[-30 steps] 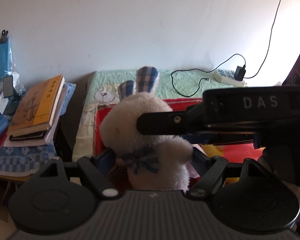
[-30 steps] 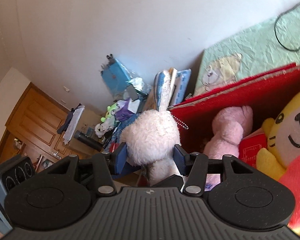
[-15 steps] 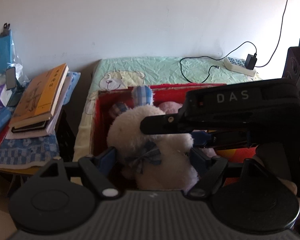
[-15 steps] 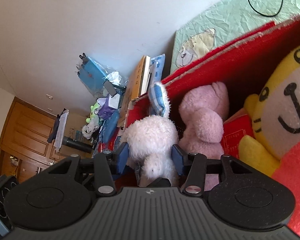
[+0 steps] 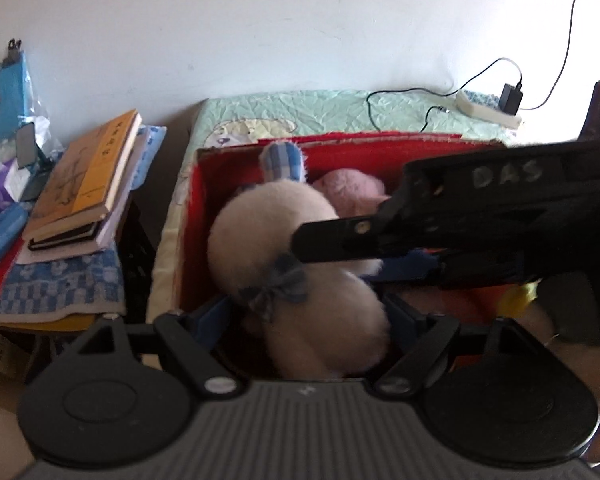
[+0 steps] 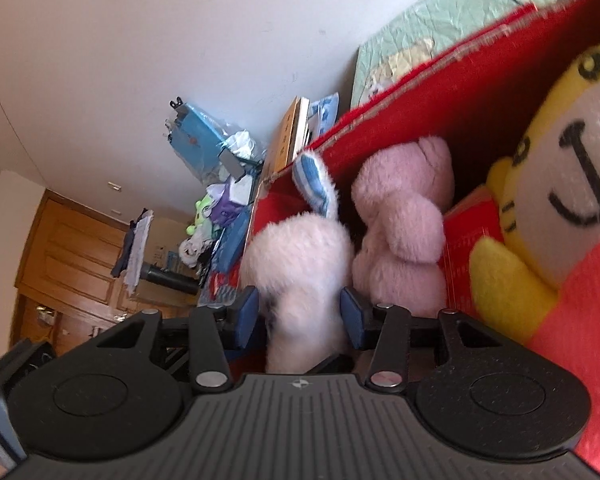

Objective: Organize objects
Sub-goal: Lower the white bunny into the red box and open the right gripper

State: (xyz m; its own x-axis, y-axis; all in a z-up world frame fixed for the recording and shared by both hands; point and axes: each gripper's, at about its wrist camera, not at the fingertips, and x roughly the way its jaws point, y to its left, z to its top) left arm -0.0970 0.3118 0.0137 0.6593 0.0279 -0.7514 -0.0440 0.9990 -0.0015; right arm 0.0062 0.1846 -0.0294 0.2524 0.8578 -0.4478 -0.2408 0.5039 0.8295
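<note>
Left of the red box (image 5: 188, 216) sits one stack of flat books (image 5: 84, 184). Inside the box at its left end is my fluffy white plush rabbit (image 5: 300, 264), round-bodied, one checked blue ear up, a checked bow at its neck. My left gripper (image 5: 312, 320) has just been opening, its pads beside the rabbit's body. My right gripper (image 6: 300, 316) clamps its lower body. Right of it: one fuzzy pink plush (image 6: 400, 224), one smooth yellow plush (image 6: 548, 216).
</note>
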